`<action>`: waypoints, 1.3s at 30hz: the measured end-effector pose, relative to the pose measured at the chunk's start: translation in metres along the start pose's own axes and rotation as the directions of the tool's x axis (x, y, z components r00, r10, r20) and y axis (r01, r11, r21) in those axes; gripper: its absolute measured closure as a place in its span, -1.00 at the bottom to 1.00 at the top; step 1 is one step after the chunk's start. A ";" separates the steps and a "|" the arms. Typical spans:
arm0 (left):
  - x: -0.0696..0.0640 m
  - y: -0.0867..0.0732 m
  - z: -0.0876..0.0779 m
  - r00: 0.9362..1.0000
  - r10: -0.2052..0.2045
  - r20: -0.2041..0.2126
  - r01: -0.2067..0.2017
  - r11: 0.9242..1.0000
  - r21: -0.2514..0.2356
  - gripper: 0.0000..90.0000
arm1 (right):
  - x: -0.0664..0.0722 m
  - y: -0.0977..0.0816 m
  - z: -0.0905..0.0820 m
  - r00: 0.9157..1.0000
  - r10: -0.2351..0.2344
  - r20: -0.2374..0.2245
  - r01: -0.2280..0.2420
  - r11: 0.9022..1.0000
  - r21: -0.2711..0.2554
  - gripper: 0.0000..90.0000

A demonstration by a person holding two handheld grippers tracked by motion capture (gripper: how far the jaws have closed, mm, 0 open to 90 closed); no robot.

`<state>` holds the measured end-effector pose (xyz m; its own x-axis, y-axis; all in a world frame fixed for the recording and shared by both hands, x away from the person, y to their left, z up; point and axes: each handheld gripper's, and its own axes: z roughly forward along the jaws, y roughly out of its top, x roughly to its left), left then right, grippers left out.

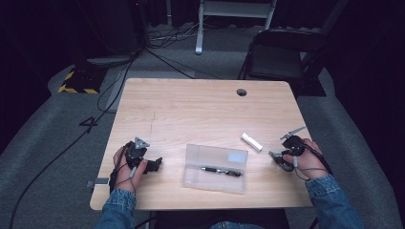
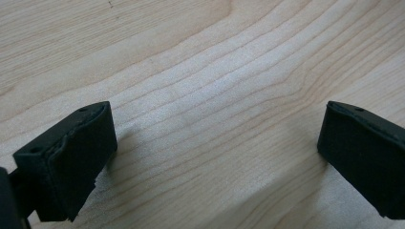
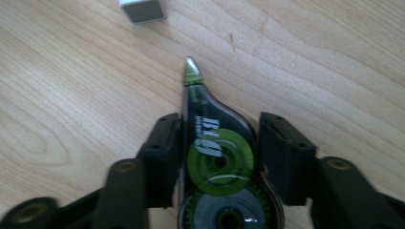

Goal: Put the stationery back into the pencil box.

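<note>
a teardrop-shaped correction tape dispenser of dark translucent plastic (image 3: pixel 217 157), with a green reel and grey gear showing through its side, lies flat on the pale wooden table near the right edge, its pointed greenish tip aimed away, between two black jaws.

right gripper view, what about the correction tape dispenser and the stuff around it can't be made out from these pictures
- Dark green-wheeled plastic correction tape dispenser: its rear is cut off by the bottom edge of the right gripper view; in the high view it is too small to make out beside the right gripper.
- White rectangular eraser-like block: cut off by the top edge; what it is stays unclear.
- Black pen in the clear plastic case: markings too small in the high view.
</note>
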<state>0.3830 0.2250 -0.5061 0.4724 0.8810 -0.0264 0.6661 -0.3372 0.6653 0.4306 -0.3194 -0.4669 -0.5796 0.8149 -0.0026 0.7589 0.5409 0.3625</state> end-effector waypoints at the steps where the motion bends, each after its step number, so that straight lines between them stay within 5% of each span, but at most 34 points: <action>1: 0.000 0.000 0.000 1.000 0.002 -0.001 -0.002 1.000 0.000 -1.00 | 0.000 0.000 0.000 1.000 0.000 0.002 0.000 1.000 0.001 0.16; 9: 0.000 0.000 0.000 1.000 0.000 0.000 0.000 1.000 0.000 -1.00 | -0.001 0.002 -0.001 1.000 0.001 -0.010 -0.001 1.000 0.007 0.18; 23: 0.000 0.000 0.000 1.000 0.000 0.000 0.000 1.000 -0.001 -1.00 | 0.000 0.005 -0.021 1.000 0.001 -0.021 -0.002 0.998 -0.068 0.18; 31: 0.000 0.000 0.000 1.000 0.000 0.000 0.000 1.000 0.000 -1.00 | 0.008 0.010 -0.038 1.000 -0.020 -0.023 0.017 0.992 -0.128 0.18; 39: 0.000 0.000 0.000 1.000 0.000 0.000 0.000 1.000 0.000 -1.00 | 0.019 0.018 -0.057 0.998 -0.061 -0.034 0.052 0.975 -0.215 0.18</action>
<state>0.3829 0.2250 -0.5062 0.4724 0.8810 -0.0260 0.6659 -0.3375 0.6653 0.4162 -0.3057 -0.4077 -0.6347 0.7728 0.0071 0.6457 0.5253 0.5542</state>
